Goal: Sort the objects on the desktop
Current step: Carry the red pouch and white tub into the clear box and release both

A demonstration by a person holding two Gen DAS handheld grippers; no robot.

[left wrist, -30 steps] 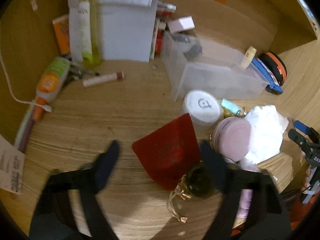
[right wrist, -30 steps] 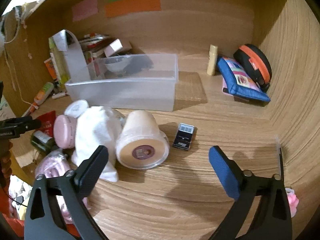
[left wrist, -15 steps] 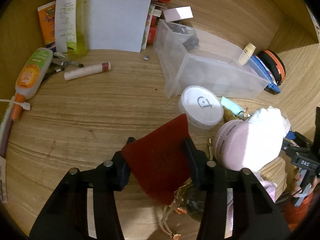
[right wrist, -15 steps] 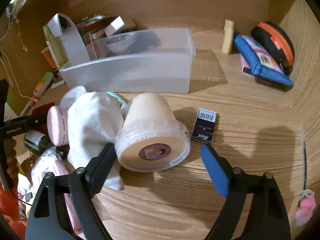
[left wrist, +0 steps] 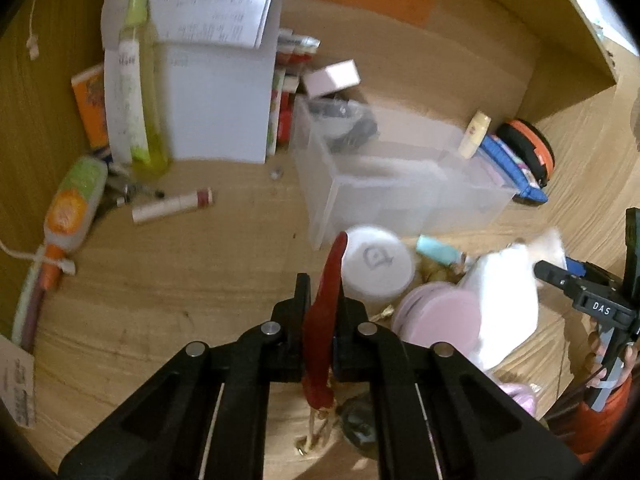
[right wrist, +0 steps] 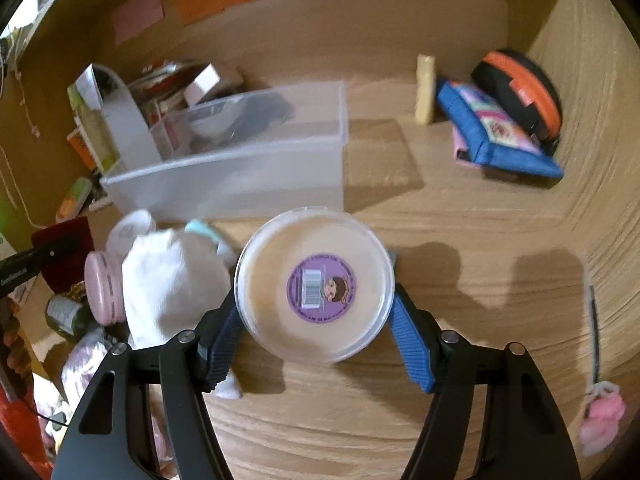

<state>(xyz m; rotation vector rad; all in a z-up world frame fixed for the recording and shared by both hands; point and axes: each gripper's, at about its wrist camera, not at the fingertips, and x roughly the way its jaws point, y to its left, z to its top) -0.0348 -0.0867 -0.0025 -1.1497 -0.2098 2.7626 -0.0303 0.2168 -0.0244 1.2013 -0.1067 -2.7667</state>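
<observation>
We're pinching the red pouch (left wrist: 322, 320) edge-on in our left claw (left wrist: 320, 308), lifting it above the wooden counter (left wrist: 168, 292), while our right claw (right wrist: 314, 320) is squeezing the round beige tub (right wrist: 314, 284) by its sides, lid facing the camera. Just past those we're looking at a white cloth (right wrist: 168, 280), a pink jar (right wrist: 102, 288) and a white-lidded jar (left wrist: 376, 260) bunching up together, with the clear plastic bin (right wrist: 248, 168) sitting behind them and a blue pouch (right wrist: 496, 132) lying farther back right.
</observation>
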